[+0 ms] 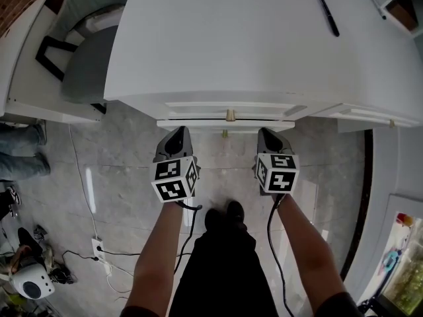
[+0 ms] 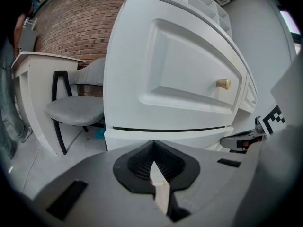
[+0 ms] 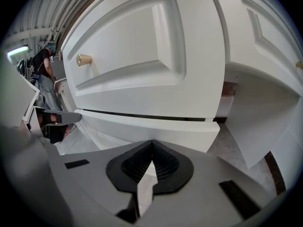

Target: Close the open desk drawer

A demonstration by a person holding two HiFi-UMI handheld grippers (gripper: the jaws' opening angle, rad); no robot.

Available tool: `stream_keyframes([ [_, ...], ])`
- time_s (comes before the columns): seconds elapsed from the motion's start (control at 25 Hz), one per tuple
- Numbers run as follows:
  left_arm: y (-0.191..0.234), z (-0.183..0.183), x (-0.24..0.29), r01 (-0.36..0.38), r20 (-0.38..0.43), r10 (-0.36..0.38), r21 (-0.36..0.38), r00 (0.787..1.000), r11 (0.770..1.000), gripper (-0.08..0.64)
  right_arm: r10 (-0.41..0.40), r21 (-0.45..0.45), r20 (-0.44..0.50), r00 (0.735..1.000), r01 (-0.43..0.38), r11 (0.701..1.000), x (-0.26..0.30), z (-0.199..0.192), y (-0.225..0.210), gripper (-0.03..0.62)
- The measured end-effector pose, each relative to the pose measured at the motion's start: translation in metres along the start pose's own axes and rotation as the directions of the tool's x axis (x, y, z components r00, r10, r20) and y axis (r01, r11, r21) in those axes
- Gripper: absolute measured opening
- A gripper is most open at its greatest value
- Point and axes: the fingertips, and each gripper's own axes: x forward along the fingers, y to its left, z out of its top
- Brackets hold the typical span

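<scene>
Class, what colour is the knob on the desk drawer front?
Brass gold. The knob shows best in the left gripper view.

Head view: desk (image 1: 264, 45) top cut off at the upper edge; drawer (image 1: 225, 123) interior hidden beneath desk's front edge; chair (image 1: 86, 61) partly under desk's left edge; bystander's legs (image 1: 20, 154) cropped left; box (image 1: 403, 8) cropped at the far-right corner.

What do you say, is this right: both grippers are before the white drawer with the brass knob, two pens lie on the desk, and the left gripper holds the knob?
Not quite. The left gripper holds nothing: the left gripper view shows its jaws together and empty, with the brass knob away on the drawer. The rest stands, right gripper included.
</scene>
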Motion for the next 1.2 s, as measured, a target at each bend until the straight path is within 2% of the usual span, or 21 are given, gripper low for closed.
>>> stream_keyframes([
  [0.76,0.002,0.012,0.015,0.008,0.027,-0.009,0.037,1.000,0.999,0.009,0.002,-0.029,0.023,1.000,-0.002,1.000,0.013,0.015,-0.005,0.005],
  [1.2,-0.021,0.040,-0.043,0.067,0.070,-0.070,0.054,0.995,0.996,0.009,0.027,-0.013,0.091,0.995,-0.026,1.000,-0.052,0.040,0.015,0.005],
])
